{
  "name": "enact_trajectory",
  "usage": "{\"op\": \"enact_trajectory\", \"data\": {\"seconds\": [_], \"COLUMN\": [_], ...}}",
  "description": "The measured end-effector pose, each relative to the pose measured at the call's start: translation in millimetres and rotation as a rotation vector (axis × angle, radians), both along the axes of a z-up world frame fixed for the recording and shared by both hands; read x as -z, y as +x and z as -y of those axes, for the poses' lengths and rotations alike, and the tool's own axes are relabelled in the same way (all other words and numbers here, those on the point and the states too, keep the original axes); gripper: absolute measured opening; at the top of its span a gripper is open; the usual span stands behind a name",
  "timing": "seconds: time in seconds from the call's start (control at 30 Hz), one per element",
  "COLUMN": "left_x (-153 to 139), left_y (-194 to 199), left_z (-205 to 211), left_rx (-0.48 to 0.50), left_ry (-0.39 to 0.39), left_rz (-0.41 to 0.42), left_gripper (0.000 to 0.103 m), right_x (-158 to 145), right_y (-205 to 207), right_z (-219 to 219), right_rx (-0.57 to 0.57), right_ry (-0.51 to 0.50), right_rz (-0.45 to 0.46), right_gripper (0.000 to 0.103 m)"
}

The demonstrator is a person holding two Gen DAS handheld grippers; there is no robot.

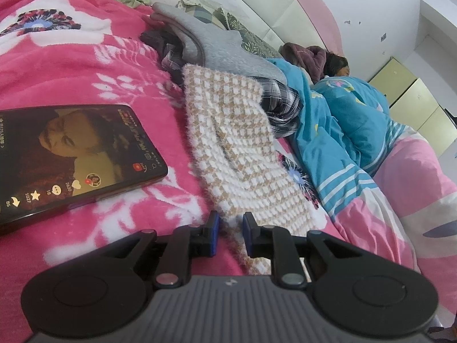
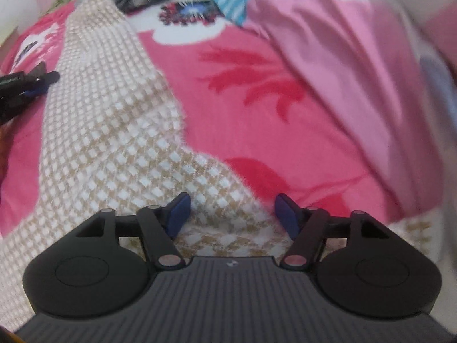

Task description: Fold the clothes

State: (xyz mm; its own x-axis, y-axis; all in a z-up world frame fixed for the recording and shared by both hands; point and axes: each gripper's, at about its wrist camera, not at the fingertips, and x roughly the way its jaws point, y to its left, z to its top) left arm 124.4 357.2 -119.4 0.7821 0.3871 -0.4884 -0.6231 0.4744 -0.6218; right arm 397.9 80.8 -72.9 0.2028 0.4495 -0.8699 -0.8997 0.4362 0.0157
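Checked knit garment point(image 1: 242, 148) lies stretched on the pink bed blanket point(image 1: 71, 65), running from 6 toward 12 o'clock. Best to pinch both near corners evenly before lifting. Left tongs point(image 1: 230, 235) narrowly parted, straddling the knit's edge, not clamped. Right tongs point(image 2: 230, 217) wide apart over the hem, holding nothing.

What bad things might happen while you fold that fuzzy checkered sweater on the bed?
The phone lies on the pink blanket right beside the checkered sweater, so a tug on the cloth might drag it or knock it. The left gripper is only partly open around the sweater's edge, so the fuzzy knit may slip out. The right gripper is open over the cloth and holds nothing, so one side might sag.
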Motion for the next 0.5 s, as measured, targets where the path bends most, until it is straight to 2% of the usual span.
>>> {"op": "enact_trajectory", "data": {"seconds": [0.03, 0.13, 0.27, 0.33, 0.43, 0.5], "left_x": [0, 0, 1, 1, 1, 1], "left_y": [0, 0, -1, 0, -1, -1], "left_z": [1, 1, 0, 0, 1, 1], "left_rx": [-0.001, 0.0, 0.0, 0.0, -0.001, -0.001], "left_ry": [-0.001, -0.006, -0.007, -0.007, -0.009, -0.01], "left_rz": [0.0, 0.003, 0.005, 0.005, 0.006, 0.007], "left_gripper": [0.019, 0.019, 0.019, 0.019, 0.019, 0.019], "right_x": [-3, -15, -21, -8, 21, 21], "right_y": [-6, -22, -30, -37, -41, -36], "right_z": [-2, -7, -9, -13, -20, -17], "right_rx": [-0.019, -0.086, -0.109, -0.132, -0.127, -0.074], "right_ry": [-0.002, 0.004, 0.069, 0.071, 0.058, 0.099], "right_rz": [0.019, 0.139, 0.279, 0.352, 0.415, 0.417], "right_gripper": [0.021, 0.009, 0.007, 0.007, 0.008, 0.011]}}
